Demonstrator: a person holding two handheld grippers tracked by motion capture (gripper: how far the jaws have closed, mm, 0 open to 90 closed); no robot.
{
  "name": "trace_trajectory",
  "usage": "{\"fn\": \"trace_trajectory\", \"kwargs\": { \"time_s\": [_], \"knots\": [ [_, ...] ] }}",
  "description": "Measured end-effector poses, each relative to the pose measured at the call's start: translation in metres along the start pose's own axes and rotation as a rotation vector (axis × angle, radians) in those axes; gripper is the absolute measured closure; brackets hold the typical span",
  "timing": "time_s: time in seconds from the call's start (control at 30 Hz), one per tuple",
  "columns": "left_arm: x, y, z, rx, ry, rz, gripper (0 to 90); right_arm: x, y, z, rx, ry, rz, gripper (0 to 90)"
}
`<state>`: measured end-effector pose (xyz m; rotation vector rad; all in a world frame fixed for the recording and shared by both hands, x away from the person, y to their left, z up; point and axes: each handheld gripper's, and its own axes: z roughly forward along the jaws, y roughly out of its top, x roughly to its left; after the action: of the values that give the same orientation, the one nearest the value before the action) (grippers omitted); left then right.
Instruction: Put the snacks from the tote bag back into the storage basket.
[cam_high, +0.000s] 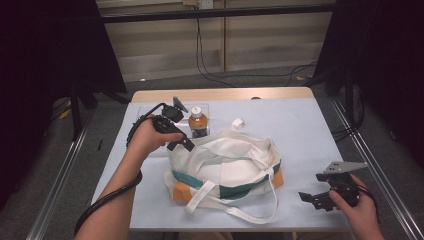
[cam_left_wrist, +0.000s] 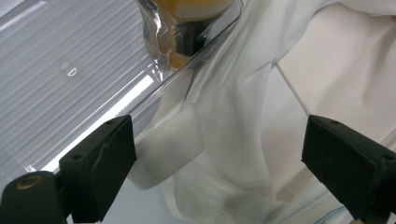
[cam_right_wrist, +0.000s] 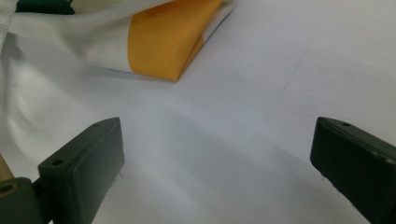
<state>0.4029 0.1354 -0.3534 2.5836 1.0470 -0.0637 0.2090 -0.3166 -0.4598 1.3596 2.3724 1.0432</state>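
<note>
Pale blue cloth covers the table we work at. Our left gripper, jaws spread wide with nothing clamped, hovers at the far left rim of the white canvas tote bag with teal and orange panels; in the left gripper view white fabric and a strap end lie between the jaws. Our right gripper, jaws likewise apart, sits well right of the bag's orange corner. We see the bag's long axis running left to right, mouth upward. Just behind it an amber-filled bottle stands in a clear plastic tray.
</note>
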Motion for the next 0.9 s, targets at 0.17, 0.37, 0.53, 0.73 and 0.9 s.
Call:
{"fn": "trace_trajectory", "kwargs": {
  "time_s": [0.17, 0.37, 0.53, 0.73, 0.9],
  "knots": [
    [0.0, -0.004, -0.001, -0.003, -0.004, 0.002, 9.5, 0.001, 0.0, 0.0, 0.003, 0.0, 0.004, 2.8],
    [0.0, -0.008, -0.003, -0.005, -0.007, -0.001, 9.7, 0.001, 0.0, 0.0, 0.005, -0.003, 0.004, 2.8],
    [0.0, -0.013, -0.005, -0.008, -0.005, 0.002, 9.7, 0.001, 0.0, 0.001, 0.006, -0.002, 0.005, 2.8],
    [0.001, -0.02, -0.006, -0.02, -0.007, -0.011, 9.7, 0.001, 0.0, 0.001, 0.007, -0.001, 0.005, 2.8],
    [0.003, -0.026, -0.007, -0.021, -0.009, -0.009, 9.7, 0.001, 0.0, 0.001, 0.008, -0.002, 0.002, 2.8]
  ]
}}
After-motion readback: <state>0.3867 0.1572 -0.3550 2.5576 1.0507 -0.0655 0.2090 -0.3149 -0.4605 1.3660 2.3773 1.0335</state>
